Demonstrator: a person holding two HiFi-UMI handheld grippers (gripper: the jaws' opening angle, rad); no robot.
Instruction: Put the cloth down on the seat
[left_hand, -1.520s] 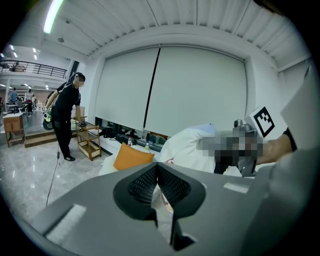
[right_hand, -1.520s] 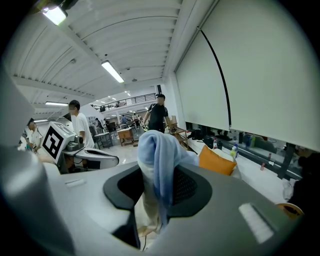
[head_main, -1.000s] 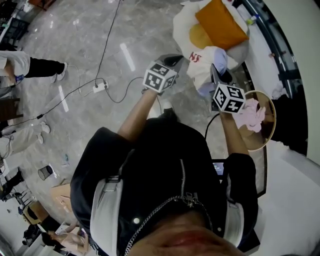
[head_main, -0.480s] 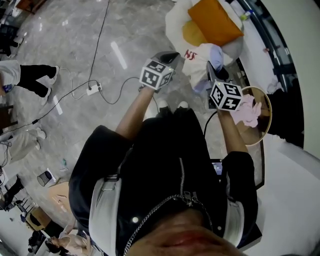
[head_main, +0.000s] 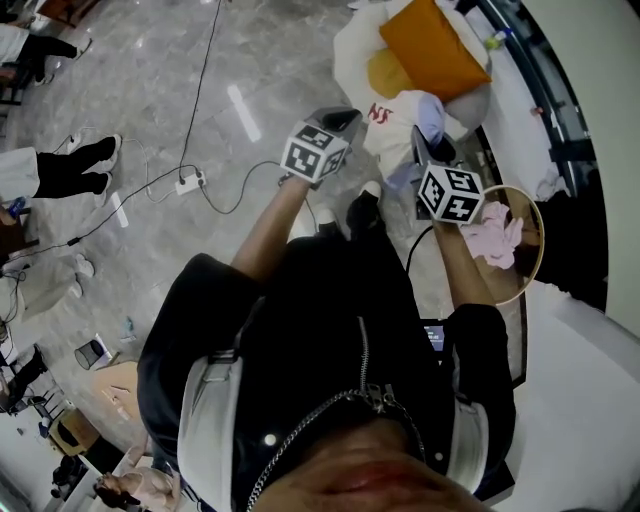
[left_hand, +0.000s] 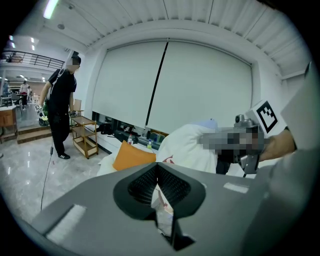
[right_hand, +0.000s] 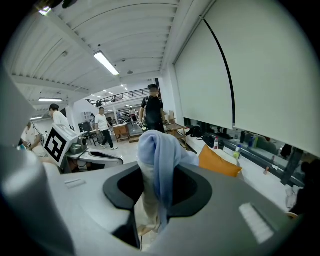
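My right gripper (right_hand: 157, 172) is shut on a light blue cloth (right_hand: 159, 145) that stands up bunched between its pads and hangs down below them. In the head view this cloth (head_main: 430, 112) shows just ahead of the right gripper (head_main: 428, 150), over the edge of a white cushioned seat (head_main: 360, 55). To the right, just beside this gripper, a round wooden stool (head_main: 541, 240) carries a pink cloth (head_main: 497, 238). My left gripper (head_main: 340, 120) is held level to the left of it. In its own view the left gripper (left_hand: 158, 167) is shut with nothing between its jaws.
An orange cushion (head_main: 435, 45) lies on the white seat, beside a white bag with red print (head_main: 385, 125). Cables and a power strip (head_main: 190, 180) cross the marble floor at left. People stand at the room's far left (head_main: 55, 170). A wooden trolley (left_hand: 85, 135) stands by the window.
Both grippers stay almost where they were, the cloth still in the right one. The person's feet have stepped forward under the grippers, and a bystander at left has moved.
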